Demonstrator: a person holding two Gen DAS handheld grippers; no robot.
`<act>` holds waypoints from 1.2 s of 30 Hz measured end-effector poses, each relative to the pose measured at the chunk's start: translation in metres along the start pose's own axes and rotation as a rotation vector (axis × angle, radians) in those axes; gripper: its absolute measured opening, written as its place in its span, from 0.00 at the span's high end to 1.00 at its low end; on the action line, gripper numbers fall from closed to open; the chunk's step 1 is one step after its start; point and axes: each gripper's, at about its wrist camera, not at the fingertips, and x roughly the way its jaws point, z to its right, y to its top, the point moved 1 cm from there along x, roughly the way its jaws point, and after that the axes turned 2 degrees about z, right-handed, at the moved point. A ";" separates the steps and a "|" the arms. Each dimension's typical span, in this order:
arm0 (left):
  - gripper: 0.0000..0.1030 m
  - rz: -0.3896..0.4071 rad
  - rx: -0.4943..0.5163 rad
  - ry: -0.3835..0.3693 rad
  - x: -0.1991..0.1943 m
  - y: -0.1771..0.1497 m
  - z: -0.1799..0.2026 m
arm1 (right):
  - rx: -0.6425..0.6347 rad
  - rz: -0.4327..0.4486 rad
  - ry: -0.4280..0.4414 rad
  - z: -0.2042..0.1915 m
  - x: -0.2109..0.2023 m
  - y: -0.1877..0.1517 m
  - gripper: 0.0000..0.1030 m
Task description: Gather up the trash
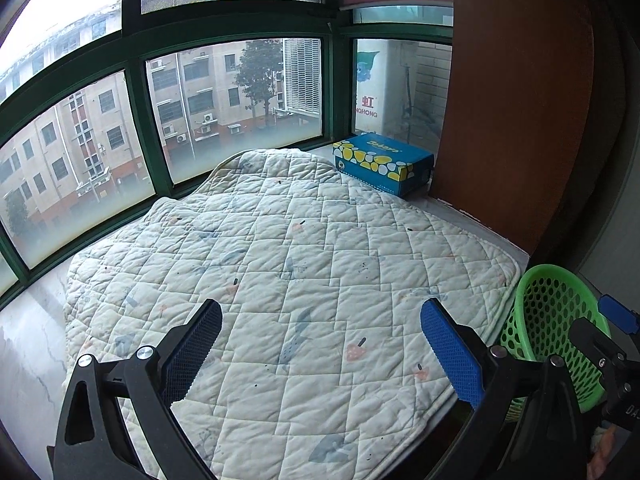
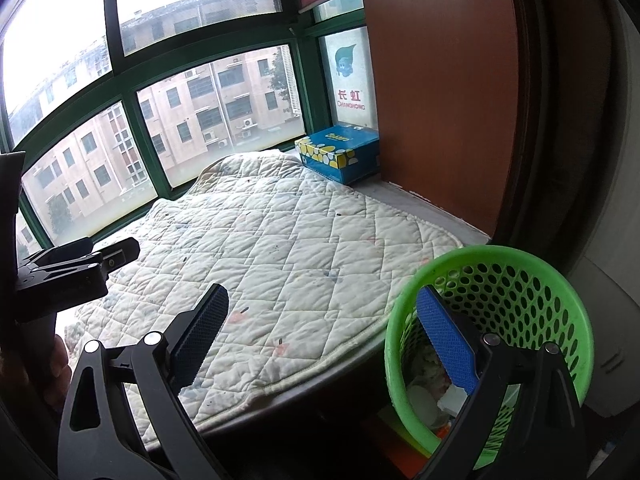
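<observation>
Both hand-held grippers gape wide and hold nothing: the left (image 1: 320, 350) over the quilted pad (image 1: 288, 280), the right (image 2: 322, 342) with its blue pad (image 2: 446, 346) at the rim of the green bin (image 2: 520, 320), lower right. White trash (image 2: 430, 396) lies inside, half hidden. At upper right, the blue tissue box (image 2: 340, 154) has tiny unreadable print; window sticker (image 2: 351, 102) reads "CHANGHONG".
</observation>
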 end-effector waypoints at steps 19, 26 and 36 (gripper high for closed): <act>0.07 -0.004 -0.004 0.016 0.001 -0.001 -0.002 | -0.007 -0.005 0.011 -0.006 0.002 -0.001 0.09; 0.07 -0.002 -0.007 0.019 0.002 -0.002 -0.004 | -0.010 -0.008 0.011 -0.007 0.002 -0.001 0.09; 0.07 -0.003 -0.006 0.024 0.002 -0.003 -0.004 | -0.006 -0.011 0.012 -0.006 0.003 -0.002 0.09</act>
